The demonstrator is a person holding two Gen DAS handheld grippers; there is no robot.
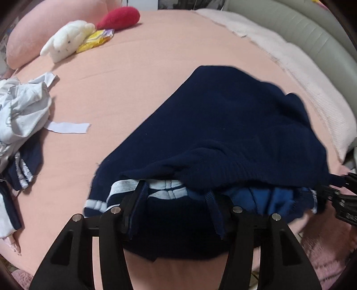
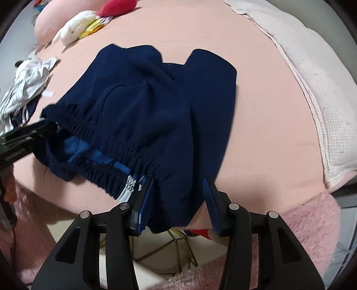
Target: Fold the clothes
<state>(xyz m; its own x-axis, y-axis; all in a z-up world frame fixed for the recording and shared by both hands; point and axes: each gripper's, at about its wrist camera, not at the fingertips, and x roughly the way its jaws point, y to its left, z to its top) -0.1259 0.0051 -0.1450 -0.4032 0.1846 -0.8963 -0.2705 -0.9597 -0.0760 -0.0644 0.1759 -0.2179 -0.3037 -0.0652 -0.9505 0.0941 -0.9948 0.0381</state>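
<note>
**Navy trousers at the near edge of the bed, both tools at the waistband**

A pair of navy trousers (image 2: 156, 107) lies on the pink bed (image 2: 267, 111), its elastic waistband at the near edge and its legs running toward the far side. The left tool (image 1: 176, 200) stands with its jaws apart, the waistband and a white side stripe lying between them; the pads do not press the cloth. The right tool (image 2: 178, 189) is also spread, a fold of waistband hanging between its fingers, touching the left one only. On the far left lie a crumpled pale garment (image 1: 24, 111), a white plush toy (image 1: 67, 40) and a red plush (image 1: 120, 17). A pale blanket (image 2: 312, 100) runs along the right side of the bed.
</note>
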